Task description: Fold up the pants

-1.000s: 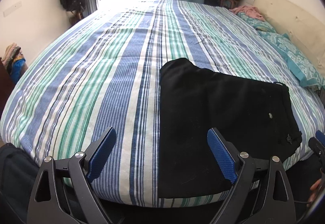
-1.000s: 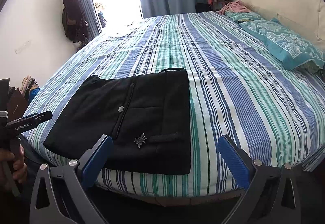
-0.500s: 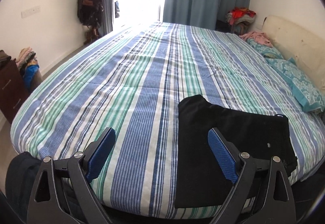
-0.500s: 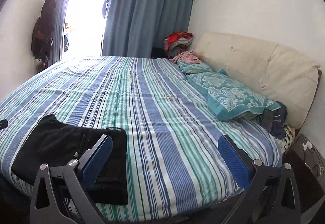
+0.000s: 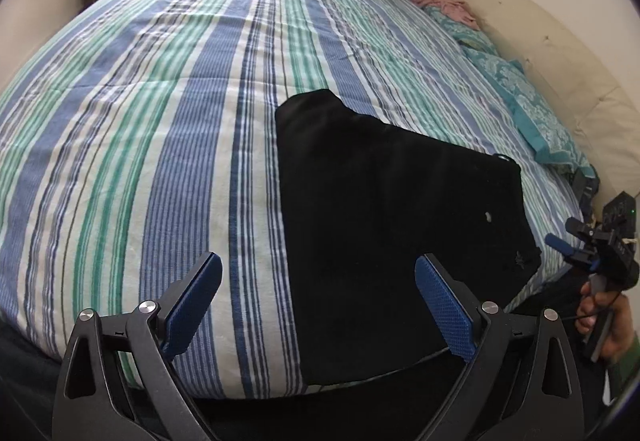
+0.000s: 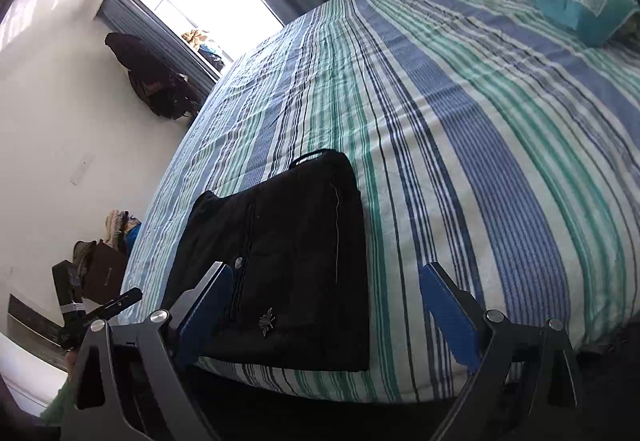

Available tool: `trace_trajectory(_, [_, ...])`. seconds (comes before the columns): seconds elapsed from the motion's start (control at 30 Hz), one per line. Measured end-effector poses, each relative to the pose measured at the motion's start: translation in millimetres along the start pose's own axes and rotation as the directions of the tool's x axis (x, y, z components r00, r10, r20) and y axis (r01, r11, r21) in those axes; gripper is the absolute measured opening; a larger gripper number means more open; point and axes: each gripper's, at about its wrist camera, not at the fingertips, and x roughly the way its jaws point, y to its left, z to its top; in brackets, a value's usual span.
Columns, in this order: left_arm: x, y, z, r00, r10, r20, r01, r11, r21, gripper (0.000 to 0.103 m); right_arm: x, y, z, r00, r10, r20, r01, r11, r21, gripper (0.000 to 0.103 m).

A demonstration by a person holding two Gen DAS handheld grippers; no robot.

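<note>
In the left wrist view, the left gripper (image 5: pixel 318 299) has its blue-padded tongs spread wide with nothing between them, held off the near edge of the bed (image 5: pixel 160 121). The black pants (image 5: pixel 384 225) lie folded into a flat, roughly rectangular packet on the striped bedcover, at the near edge and right of the middle; the packet's near end reaches the mattress edge. Its long axis runs from that near edge away toward the far side of the bed, leaning slightly left, with a rounded corner at the far left end. A small pale button and a little metal ornament show near its right side. At the far right, the right gripper (image 5: pixel 576 241) appears in a hand (image 5: pixel 604 321) beside the bed; from here I cannot tell how its tongs stand. A teal pillow (image 5: pixel 532 109) lies along the headboard side. In the right wrist view, the right gripper (image 6: pixel 326 305) also stands spread and empty, just short of the bed edge. The pants (image 6: pixel 288 253) lie left of centre, touching the near edge, long axis running away from the camera, a loop at the far end. No containers are in sight.
</note>
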Motion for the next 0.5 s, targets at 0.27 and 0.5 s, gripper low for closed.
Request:
trace_trajectory(0.27, [74, 7, 17, 0.944, -0.217, -0.25, 0.189, 0.973, -0.129, 0.097, 75, -39, 12, 0.93, 0.208, -0.304, -0.173, 0.975, 0.139, 0.087])
trace_trajectory(0.5, [79, 0, 24, 0.953, -0.165, -0.256, 0.133, 0.982, -0.135, 0.039, 105, -26, 1, 0.89, 0.237, -0.389, -0.205, 0.971, 0.122, 0.053])
